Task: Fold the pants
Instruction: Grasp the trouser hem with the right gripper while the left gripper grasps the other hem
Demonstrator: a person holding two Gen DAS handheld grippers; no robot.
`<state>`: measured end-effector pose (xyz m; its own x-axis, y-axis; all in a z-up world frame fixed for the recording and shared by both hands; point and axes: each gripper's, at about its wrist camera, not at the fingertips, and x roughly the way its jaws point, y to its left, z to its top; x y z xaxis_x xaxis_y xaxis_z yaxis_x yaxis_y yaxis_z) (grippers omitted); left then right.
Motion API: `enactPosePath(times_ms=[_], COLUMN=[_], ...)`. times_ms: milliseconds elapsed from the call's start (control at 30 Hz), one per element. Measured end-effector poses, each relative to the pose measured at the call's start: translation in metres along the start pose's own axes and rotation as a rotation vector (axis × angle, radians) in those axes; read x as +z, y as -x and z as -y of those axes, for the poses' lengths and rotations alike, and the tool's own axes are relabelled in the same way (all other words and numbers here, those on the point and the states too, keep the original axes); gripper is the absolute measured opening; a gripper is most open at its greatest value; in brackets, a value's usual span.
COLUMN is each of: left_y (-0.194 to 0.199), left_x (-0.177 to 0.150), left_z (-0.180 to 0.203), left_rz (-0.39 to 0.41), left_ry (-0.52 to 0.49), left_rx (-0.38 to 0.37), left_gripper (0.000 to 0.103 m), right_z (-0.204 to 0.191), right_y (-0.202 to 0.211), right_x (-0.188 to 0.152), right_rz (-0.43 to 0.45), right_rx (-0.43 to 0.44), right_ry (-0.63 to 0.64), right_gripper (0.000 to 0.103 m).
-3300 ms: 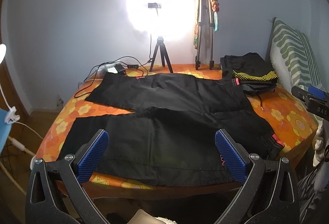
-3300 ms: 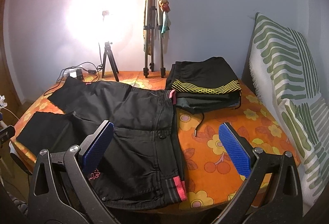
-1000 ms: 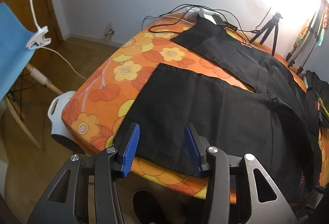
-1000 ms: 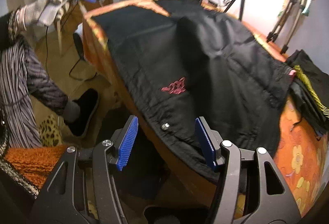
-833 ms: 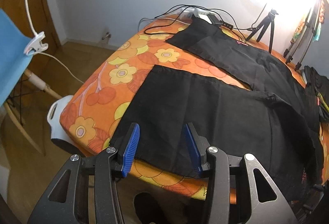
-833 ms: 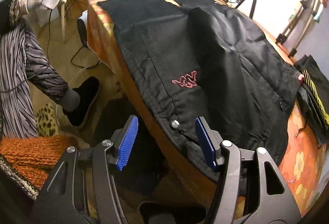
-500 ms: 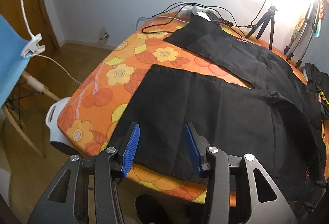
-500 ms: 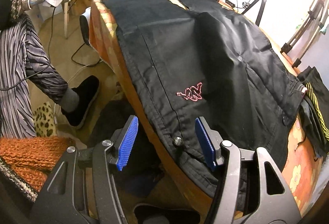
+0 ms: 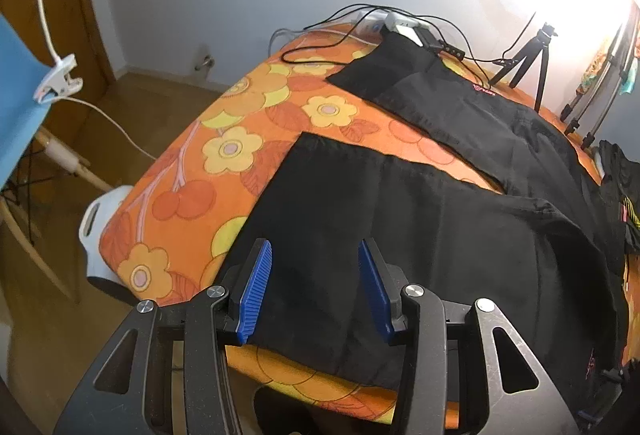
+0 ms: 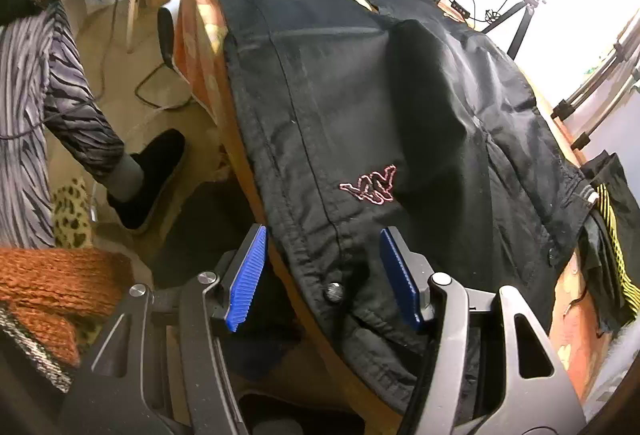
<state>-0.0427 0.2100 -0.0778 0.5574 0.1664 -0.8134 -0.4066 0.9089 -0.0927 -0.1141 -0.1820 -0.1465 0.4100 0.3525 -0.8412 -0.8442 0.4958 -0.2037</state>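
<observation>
**A:** So where's this at? The table (image 9: pixel 240 115) with the orange flower cloth has the black pants (image 9: pixel 420 219) spread flat across it, legs running away toward the bright lamp, nothing folded yet as far as I can tell.

**B:** Yeah, pants on the table, near leg along the front edge. The big change: a few seconds back both grippers hung high with the fingers spread wide. Now they're down at the near edge of the pants, tilted steeply, and the gap's a lot narrower.

**A:** Grabbing anything?

**B:** Nope. Left gripper (image 9: pixel 316 283) sits over the hem end of the near leg, fingers parted, cloth showing between them but not pinched. Right gripper (image 10: pixel 324 275) is at the waist end, fingers released too, straddling the little snap button (image 10: pixel 334 291) just below the pink logo (image 10: pixel 370 183). It has rolled a bit in the last second.

**A:** So, lining up?

**B:** My guess: pinch both ends, carry the near leg over the far one.
</observation>
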Motion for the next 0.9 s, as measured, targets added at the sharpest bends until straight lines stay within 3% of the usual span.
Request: enactPosePath(times_ms=[67,133,333,567,900], left_y=[-0.001,-0.002,-0.001,0.005,0.012], left_x=[-0.002,-0.005,-0.016,-0.029,-0.063], left_z=[-0.001,-0.002,-0.004,0.004,0.038], left_rz=[-0.008,-0.017,-0.066,-0.111,-0.216], left_ry=[0.001,0.003,0.032,0.042,0.083], left_rx=[-0.004,-0.011,-0.067,-0.127,-0.296], left_gripper=[0.044,0.044,0.044,0.048,0.052], right_z=[0.002,0.005,0.010,0.034,0.074], right_y=[0.000,0.002,0.004,0.016,0.028], right_x=[0.000,0.001,0.004,0.018,0.047], right_rz=[0.004,0.006,0.019,0.085,0.162], right_rx=[-0.003,0.024,0.059,-0.010,-0.102], right_ry=[-0.007,-0.020,-0.049,-0.129,-0.227], right_gripper=[0.057,0.040,0.014,0.009,0.009])
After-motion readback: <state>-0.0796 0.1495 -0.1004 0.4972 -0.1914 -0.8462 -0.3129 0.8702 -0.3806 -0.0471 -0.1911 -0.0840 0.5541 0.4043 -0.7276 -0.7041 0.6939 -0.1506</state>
